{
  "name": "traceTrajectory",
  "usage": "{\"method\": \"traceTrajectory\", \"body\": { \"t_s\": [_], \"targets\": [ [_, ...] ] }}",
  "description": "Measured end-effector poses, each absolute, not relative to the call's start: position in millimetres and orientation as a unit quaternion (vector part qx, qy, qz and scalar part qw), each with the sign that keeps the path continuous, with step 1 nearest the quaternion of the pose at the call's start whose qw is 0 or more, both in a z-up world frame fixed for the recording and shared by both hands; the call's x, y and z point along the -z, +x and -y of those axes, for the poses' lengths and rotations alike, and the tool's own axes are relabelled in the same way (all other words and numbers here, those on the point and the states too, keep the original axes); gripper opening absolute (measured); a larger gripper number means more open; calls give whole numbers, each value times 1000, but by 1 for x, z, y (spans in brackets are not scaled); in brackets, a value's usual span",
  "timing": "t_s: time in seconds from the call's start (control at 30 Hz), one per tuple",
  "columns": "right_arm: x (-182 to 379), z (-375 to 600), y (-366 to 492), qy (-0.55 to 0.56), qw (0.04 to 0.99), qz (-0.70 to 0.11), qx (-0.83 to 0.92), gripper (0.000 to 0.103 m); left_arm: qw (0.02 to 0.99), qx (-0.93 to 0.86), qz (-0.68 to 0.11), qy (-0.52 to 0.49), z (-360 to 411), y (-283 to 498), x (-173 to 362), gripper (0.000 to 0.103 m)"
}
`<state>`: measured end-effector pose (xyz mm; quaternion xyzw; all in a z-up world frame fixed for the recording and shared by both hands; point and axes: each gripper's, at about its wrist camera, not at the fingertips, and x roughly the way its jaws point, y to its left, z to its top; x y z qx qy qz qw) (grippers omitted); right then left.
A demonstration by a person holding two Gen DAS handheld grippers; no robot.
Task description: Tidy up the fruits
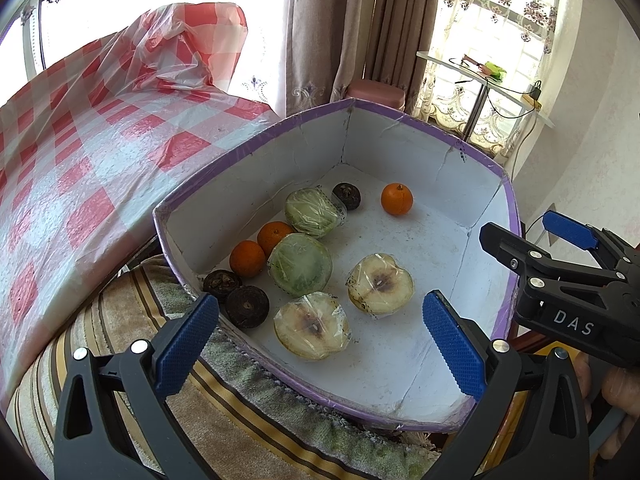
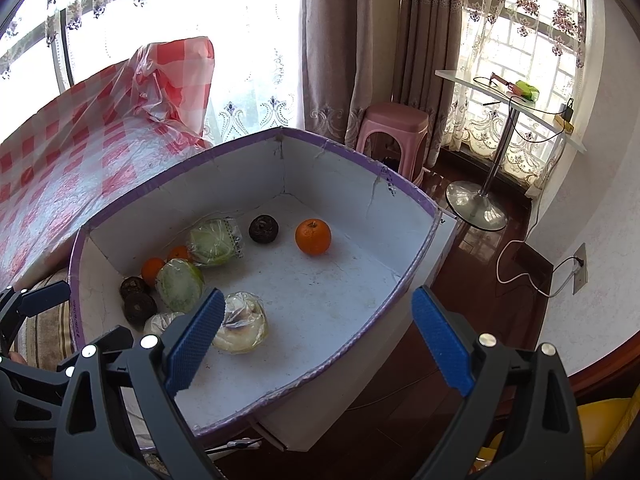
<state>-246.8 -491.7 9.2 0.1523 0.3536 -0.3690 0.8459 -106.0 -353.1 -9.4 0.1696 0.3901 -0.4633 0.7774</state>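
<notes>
From the left wrist camera, the left gripper (image 1: pixel 320 340) has its blue-padded fingers (image 1: pixel 185 344) spread wide and released, holding nothing. It hovers over the near rim of the purple-edged box (image 1: pixel 420 426), angled down into it. Between the pads lie two wrapped cut apple halves (image 1: pixel 312 326) on the white floor of the box. Further in sit two wrapped green fruits (image 1: pixel 300 265), three oranges (image 1: pixel 397 199) and three dark round fruits (image 1: pixel 247 306), most of them along the left wall. The right gripper (image 1: pixel 538 234) pokes in from the right over the box's edge, its fingers apart and empty.

From the right wrist camera, the right gripper (image 2: pixel 318 340) is likewise wide open and grasps nothing, poised above the box's near right side. Its left pad (image 2: pixel 195 340) overlaps one wrapped apple half (image 2: pixel 244 328) in the view; I cannot tell whether they touch. A lone orange (image 2: pixel 313 237) sits well apart toward the far wall. A red-checked cloth (image 2: pixel 80 152) lies beyond the box.
</notes>
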Motion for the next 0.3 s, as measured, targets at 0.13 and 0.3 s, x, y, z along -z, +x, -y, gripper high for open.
{"method": "traceTrajectory", "body": {
  "t_s": [0.13, 0.3],
  "targets": [
    [-20, 487, -243, 154, 856, -345, 354, 95, 781, 461, -401, 127, 334, -95, -8, 99],
    [-48, 446, -214, 139, 892, -324, 285, 101, 825, 392, -401, 71, 252, -63, -41, 99]
  ]
}}
